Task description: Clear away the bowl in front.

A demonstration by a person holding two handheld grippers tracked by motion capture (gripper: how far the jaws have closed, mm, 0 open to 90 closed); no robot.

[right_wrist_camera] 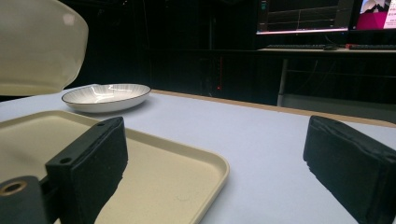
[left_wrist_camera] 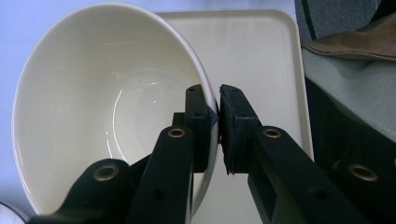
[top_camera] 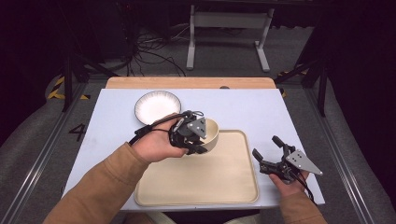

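My left gripper (top_camera: pixel 198 148) is shut on the rim of a cream bowl (top_camera: pixel 210 134), holding it over the far left corner of the cream tray (top_camera: pixel 224 177). In the left gripper view the bowl (left_wrist_camera: pixel 93 102) is tilted, its wall pinched between the two black pads (left_wrist_camera: pixel 233 126), and the tray (left_wrist_camera: pixel 252 51) lies below. My right gripper (top_camera: pixel 267 148) rests at the tray's right edge, jaws wide apart with nothing between them. The right gripper view shows its pads (right_wrist_camera: pixel 93 158) over the tray corner (right_wrist_camera: pixel 187 172), and the lifted bowl (right_wrist_camera: pixel 37 42) at upper left.
A white plate with a dark rim (top_camera: pixel 158 106) sits on the pale table (top_camera: pixel 252 107) behind the tray; the same plate (right_wrist_camera: pixel 106 96) lies beyond the tray. A wooden strip (top_camera: pixel 187 82) edges the table's far side. Dark floor, cables and a stand lie beyond.
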